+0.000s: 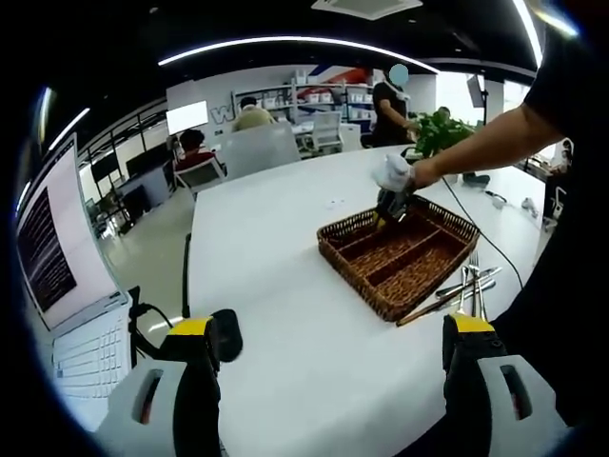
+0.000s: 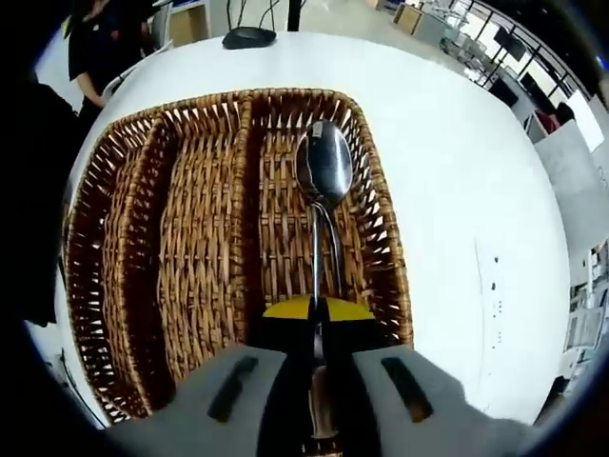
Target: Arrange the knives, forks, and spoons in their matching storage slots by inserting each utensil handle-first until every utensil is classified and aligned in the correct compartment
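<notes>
A brown wicker tray (image 1: 376, 286) with three long compartments lies on the white table. In the right gripper view my right gripper (image 2: 319, 309) is shut on a metal spoon (image 2: 324, 167), bowl pointing away, held over the rightmost compartment of the wicker tray (image 2: 390, 257). In the left gripper view that right gripper (image 1: 390, 205) hangs over the tray's far end, held by a gloved hand. Loose forks and other utensils (image 1: 466, 286) lie on the table beside the tray. My left gripper (image 1: 333, 328) stands open above the table, nothing between its fingers.
A laptop (image 1: 62, 286) sits at the table's left edge with a black mouse (image 1: 226, 333) near it. A potted plant (image 1: 440, 131) and a cable (image 1: 481, 228) lie beyond the tray. People sit and stand further back. Another mouse (image 2: 249, 36) lies past the tray.
</notes>
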A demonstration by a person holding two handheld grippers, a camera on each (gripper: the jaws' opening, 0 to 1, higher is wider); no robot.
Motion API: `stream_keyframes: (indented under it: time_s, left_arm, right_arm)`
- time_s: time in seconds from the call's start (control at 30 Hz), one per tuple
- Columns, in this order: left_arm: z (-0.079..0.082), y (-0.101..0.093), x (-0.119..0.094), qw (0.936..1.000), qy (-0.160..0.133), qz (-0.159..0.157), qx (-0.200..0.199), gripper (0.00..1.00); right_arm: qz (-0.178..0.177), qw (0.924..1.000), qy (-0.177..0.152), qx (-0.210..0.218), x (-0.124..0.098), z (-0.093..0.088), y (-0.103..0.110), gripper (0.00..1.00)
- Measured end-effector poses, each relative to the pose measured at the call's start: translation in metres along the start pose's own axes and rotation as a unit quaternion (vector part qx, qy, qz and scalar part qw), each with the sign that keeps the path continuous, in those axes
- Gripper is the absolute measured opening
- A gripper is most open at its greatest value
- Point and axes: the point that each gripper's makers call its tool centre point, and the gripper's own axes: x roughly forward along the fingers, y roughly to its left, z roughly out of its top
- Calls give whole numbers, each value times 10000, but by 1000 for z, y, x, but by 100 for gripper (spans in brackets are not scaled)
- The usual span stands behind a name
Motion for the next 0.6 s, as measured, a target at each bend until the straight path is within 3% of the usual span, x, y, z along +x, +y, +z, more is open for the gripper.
stream_keyframes:
  time_s: [0.17,0.43,0.47,0.5,0.6]
  left_arm:
    - [-1,0,0,10000,9,-5,4,100]
    - [2,0,2,10000,-4,-23,27,100]
    - [2,0,2,10000,-6,-23,28,100]
    - [2,0,3,10000,-4,-30,30,100]
    - [4,-3,4,10000,-12,-54,47,100]
  right_arm:
    - [123,9985,-222,-482,1,1,1,1]
    - [263,9981,-361,-417,-2,3,6,0]
    - [288,9976,-362,-516,-3,3,7,0]
    - [294,9894,-522,-1323,-3,9,10,1]
    - [222,9920,-329,-1199,1,3,9,1]
